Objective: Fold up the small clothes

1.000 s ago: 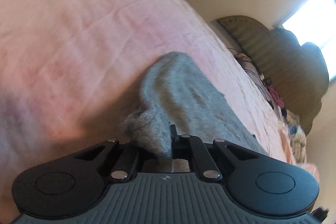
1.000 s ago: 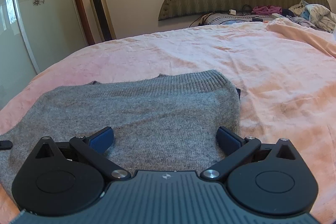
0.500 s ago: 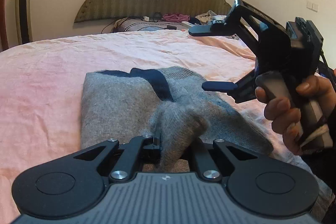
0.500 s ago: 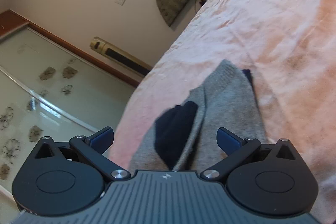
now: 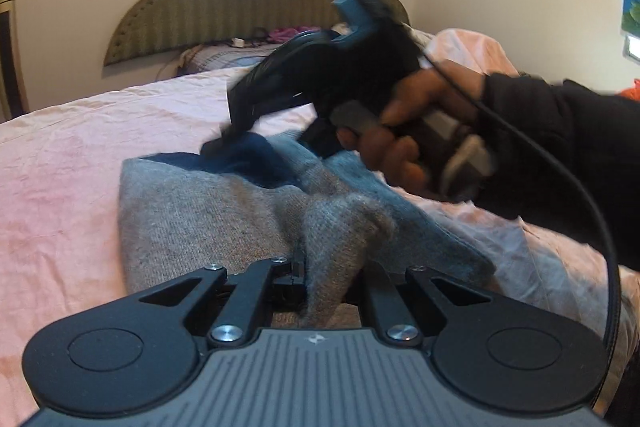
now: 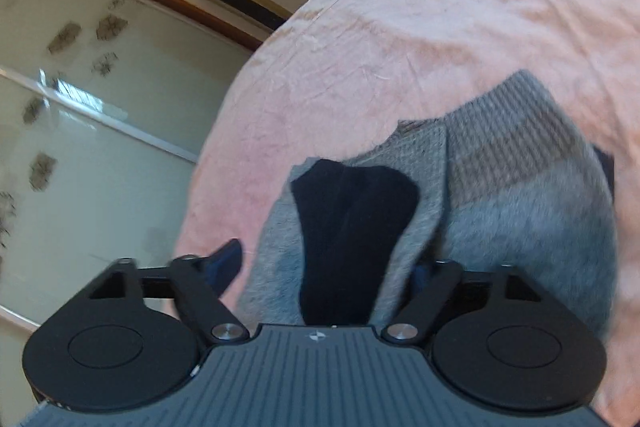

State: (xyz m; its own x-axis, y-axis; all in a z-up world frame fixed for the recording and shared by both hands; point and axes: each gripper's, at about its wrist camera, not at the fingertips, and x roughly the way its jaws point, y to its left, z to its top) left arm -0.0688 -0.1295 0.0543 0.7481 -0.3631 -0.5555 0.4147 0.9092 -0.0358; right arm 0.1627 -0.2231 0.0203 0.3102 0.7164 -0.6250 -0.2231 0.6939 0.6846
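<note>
Grey knit sweater (image 5: 208,211) lies partly folded on the pink bed (image 5: 60,155), my left gripper (image 5: 328,279) clenched on a bunched edge, my right gripper (image 6: 328,267) spread wide over the dark collar (image 6: 352,223), grasping nothing, so folds remain.

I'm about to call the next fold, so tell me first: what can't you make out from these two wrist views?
- Left wrist view: the right gripper is motion-blurred, so its fingertips' contact with the grey sweater is unclear.
- Left wrist view: the left gripper pads are buried in bunched knit.
- Right wrist view: the sweater's near edge is hidden behind the gripper body; one blue finger shows, the other is mostly covered.
</note>
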